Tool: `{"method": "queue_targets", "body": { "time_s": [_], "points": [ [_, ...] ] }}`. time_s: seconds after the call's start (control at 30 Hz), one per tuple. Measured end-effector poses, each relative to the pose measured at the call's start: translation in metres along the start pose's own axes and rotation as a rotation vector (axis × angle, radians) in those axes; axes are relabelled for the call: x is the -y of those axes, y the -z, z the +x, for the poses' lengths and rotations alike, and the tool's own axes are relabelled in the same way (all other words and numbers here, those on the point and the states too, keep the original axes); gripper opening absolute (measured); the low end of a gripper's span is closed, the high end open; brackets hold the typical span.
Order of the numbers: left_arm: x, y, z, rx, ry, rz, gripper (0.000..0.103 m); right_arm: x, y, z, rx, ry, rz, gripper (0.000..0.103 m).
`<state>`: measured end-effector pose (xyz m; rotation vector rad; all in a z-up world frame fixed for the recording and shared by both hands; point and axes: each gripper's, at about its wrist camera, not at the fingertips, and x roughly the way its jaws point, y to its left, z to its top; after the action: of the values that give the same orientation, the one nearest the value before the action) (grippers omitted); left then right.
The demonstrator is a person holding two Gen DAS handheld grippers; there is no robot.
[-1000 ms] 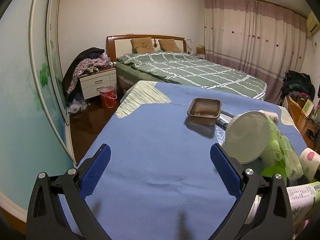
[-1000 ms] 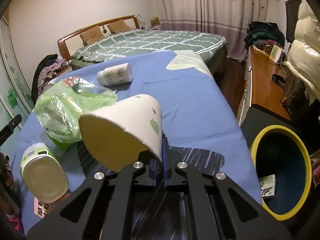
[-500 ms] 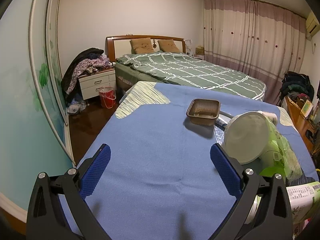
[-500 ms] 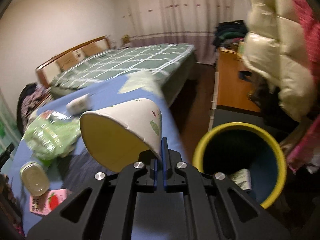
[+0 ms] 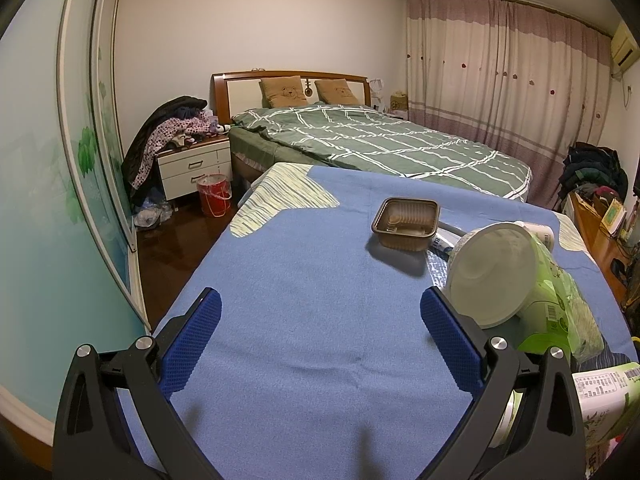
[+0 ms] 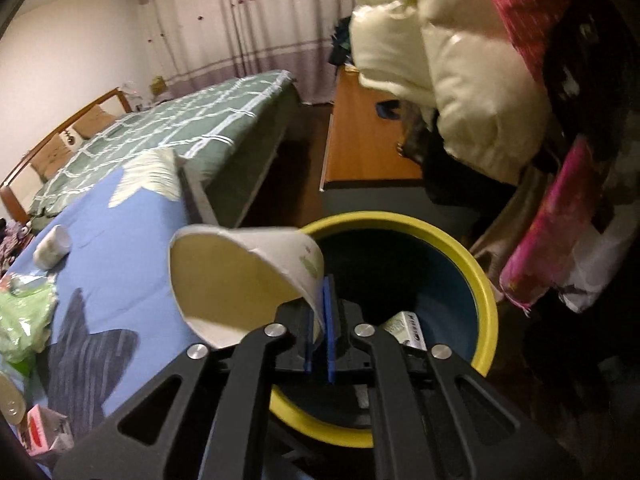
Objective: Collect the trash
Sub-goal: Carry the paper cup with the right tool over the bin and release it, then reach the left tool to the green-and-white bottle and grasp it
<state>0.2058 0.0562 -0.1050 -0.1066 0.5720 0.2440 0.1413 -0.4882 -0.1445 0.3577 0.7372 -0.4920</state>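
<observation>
My right gripper (image 6: pixel 319 322) is shut on the rim of a white paper bowl (image 6: pixel 240 276) and holds it tilted over the near edge of a yellow-rimmed blue trash bin (image 6: pixel 476 276), which has a small carton (image 6: pixel 404 330) inside. My left gripper (image 5: pixel 320 336) is open and empty above the blue cloth on the table (image 5: pixel 300 300). On that table lie a brown plastic tray (image 5: pixel 406 222), a white lidded cup (image 5: pixel 492 276), a green plastic bag (image 5: pixel 564 308) and a printed carton (image 5: pixel 600 400).
A white bottle (image 6: pixel 52 246), the green bag (image 6: pixel 24 320) and a pink carton (image 6: pixel 40 434) lie on the table in the right wrist view. A bed (image 5: pixel 380 144) stands behind the table. A wooden desk (image 6: pixel 360 140) and hanging coats (image 6: pixel 460 80) flank the bin.
My right gripper has swung right, off the table, carrying the paper bowl to above the trash bin. The left gripper has stayed nearly still and open.
</observation>
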Motion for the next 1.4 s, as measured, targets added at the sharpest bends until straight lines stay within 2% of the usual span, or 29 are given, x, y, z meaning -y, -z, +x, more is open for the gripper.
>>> {"method": "queue_targets", "body": {
  "time_s": [0.03, 0.1, 0.23, 0.43, 0.53, 0.67, 0.83, 0.97, 1.13, 1.23, 1.4],
  "points": [
    [0.000, 0.000, 0.000, 0.000, 0.000, 0.000, 0.098, 0.002, 0.000, 0.002, -0.002, 0.005, 0.008, 0.020],
    [0.000, 0.000, 0.000, 0.001, 0.000, -0.001, 0.098, 0.005, 0.001, 0.003, 0.000, 0.015, 0.016, 0.026],
    [0.000, 0.000, 0.000, 0.001, 0.000, 0.000, 0.098, 0.007, 0.001, 0.000, 0.019, -0.007, 0.035, 0.027],
    [0.002, -0.001, -0.003, 0.010, 0.002, 0.006, 0.098, -0.022, 0.011, -0.013, 0.088, -0.080, -0.002, 0.027],
    [0.003, 0.000, -0.006, 0.009, 0.022, 0.005, 0.098, -0.031, 0.011, -0.018, 0.120, -0.055, -0.029, 0.027],
    [0.013, -0.001, -0.019, 0.016, 0.049, 0.030, 0.098, -0.031, 0.010, -0.017, 0.114, -0.052, -0.023, 0.027],
    [0.042, 0.005, -0.063, 0.025, 0.148, 0.076, 0.098, -0.035, 0.010, -0.017, 0.113, -0.041, -0.038, 0.027],
    [0.081, 0.017, -0.108, 0.032, 0.247, 0.145, 0.098, -0.035, 0.010, -0.017, 0.115, -0.051, -0.036, 0.031],
    [0.127, 0.033, -0.130, 0.000, 0.355, 0.226, 0.098, -0.032, 0.010, -0.015, 0.108, -0.069, -0.025, 0.033],
    [0.151, 0.043, -0.123, -0.030, 0.332, 0.262, 0.098, -0.032, 0.011, -0.017, 0.112, -0.076, -0.022, 0.033],
    [0.148, 0.047, -0.111, -0.062, 0.287, 0.252, 0.098, -0.030, 0.011, -0.015, 0.102, -0.091, -0.016, 0.034]
  ]
}}
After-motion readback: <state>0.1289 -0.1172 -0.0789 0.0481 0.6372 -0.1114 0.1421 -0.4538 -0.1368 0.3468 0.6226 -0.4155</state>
